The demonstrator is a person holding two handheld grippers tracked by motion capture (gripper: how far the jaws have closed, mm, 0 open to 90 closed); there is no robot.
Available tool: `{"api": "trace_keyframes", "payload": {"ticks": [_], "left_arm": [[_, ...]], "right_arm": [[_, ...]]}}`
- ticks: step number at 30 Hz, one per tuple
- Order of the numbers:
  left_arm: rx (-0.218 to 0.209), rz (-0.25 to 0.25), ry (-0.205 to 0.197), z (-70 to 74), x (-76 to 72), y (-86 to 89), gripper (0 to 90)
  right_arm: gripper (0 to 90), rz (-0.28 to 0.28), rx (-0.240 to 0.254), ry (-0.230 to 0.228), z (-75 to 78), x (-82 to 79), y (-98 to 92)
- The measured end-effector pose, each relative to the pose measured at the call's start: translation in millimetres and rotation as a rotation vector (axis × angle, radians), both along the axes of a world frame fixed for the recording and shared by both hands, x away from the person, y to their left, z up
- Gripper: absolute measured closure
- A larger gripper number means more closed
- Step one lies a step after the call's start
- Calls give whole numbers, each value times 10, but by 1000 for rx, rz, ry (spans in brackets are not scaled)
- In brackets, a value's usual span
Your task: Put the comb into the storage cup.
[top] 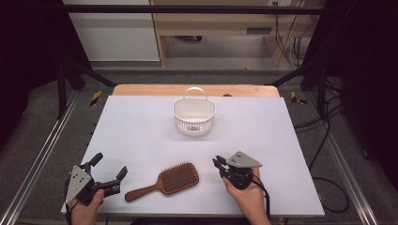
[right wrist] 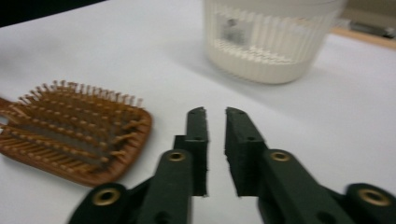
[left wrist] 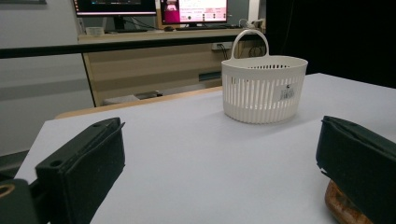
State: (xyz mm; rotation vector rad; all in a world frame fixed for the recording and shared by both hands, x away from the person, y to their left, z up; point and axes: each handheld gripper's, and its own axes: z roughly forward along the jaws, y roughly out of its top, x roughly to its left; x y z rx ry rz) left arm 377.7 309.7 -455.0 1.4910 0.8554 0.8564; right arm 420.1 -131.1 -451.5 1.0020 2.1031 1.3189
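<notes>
A wooden paddle hairbrush [top: 176,178] lies bristles up near the table's front edge, handle pointing left. My left gripper [top: 110,165] rests at the front left, jaws wide open [left wrist: 222,163] and empty, with the end of the brush handle [left wrist: 343,208] just under its right jaw. My right gripper [top: 217,162] hovers right of the brush head [right wrist: 70,126]; its jaws [right wrist: 215,114] stand a narrow gap apart with nothing between them. A white slotted basket [top: 194,117] with a handle stands upright at the middle back, also ahead of both grippers [left wrist: 264,88] [right wrist: 266,42].
The white table top [top: 141,126] ends in a wooden strip [top: 141,89] at the back. Beyond it are a shelf unit [top: 211,23], cables and dark frame posts. Monitors [left wrist: 154,9] glow on a desk in the left gripper view.
</notes>
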Motion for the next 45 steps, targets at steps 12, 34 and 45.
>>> {"api": "trace_keyframes", "payload": {"ticks": [12,34,45], "left_arm": [[67,-64,52,168,42,-225,15],[400,-345,422,373,143,-707,35],[540,-377,497,380,248,-900,35]], "right_arm": [[131,-197,105,-231,139,-20,-896],[88,-161,133,-277,18,-49,-1078],[93,-171,147,-269,-7,-77,-1067]]}}
